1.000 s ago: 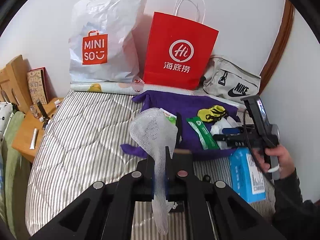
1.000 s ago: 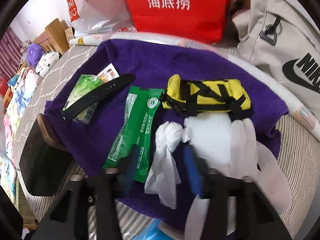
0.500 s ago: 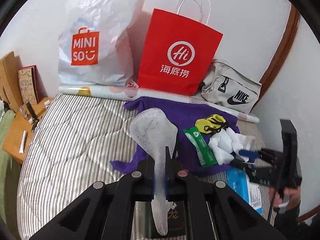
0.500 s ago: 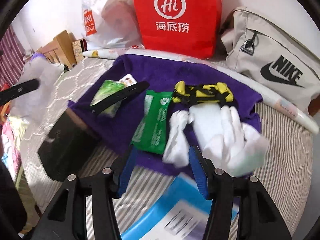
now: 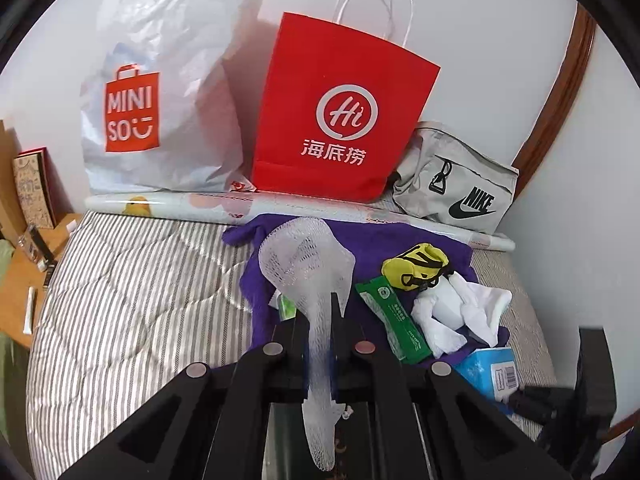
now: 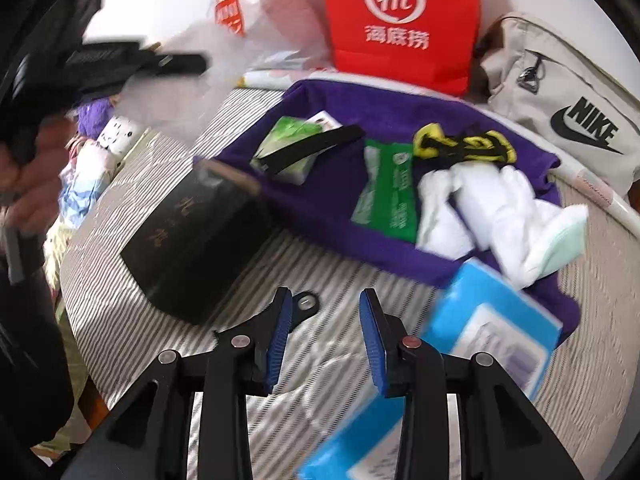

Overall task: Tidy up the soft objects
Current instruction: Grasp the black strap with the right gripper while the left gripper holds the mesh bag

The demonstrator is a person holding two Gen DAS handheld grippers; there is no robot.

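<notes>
Looking down along both tools at a bed with a grey-and-white striped quilted cover (image 5: 132,280), pushed against a white wall.

Back wall, from my left: white MINISO plastic bag (image 5: 160,92), red paper bag (image 5: 340,120) with white cord handles, grey Nike pouch (image 5: 456,184) in the corner. A rolled printed sheet (image 5: 180,204) lies along the foot of the bags. Curved brown wooden trim (image 5: 560,92) runs up the right side wall. A low wooden stand (image 5: 20,284) sits left of the bed with small items on it; a book leans there.

A purple towel (image 6: 340,196) is spread on the cover. On it: green wipes packet (image 6: 388,188), yellow-and-black pouch (image 6: 464,148), white gloves (image 6: 500,208), a black strap (image 6: 316,148) across a light green packet. A black box (image 6: 192,240) rests on the near-left edge of the towel; a blue tissue pack (image 6: 496,328) on the near-right edge.

Left gripper (image 5: 320,344): tongs clamped on a white foam net sleeve (image 5: 308,268), which fans out above the tips and hangs below them, held over the near part of the towel.

Right gripper (image 6: 324,340): tongs apart and closing, nothing between them, over bare striped cover short of the towel. View blurred.
</notes>
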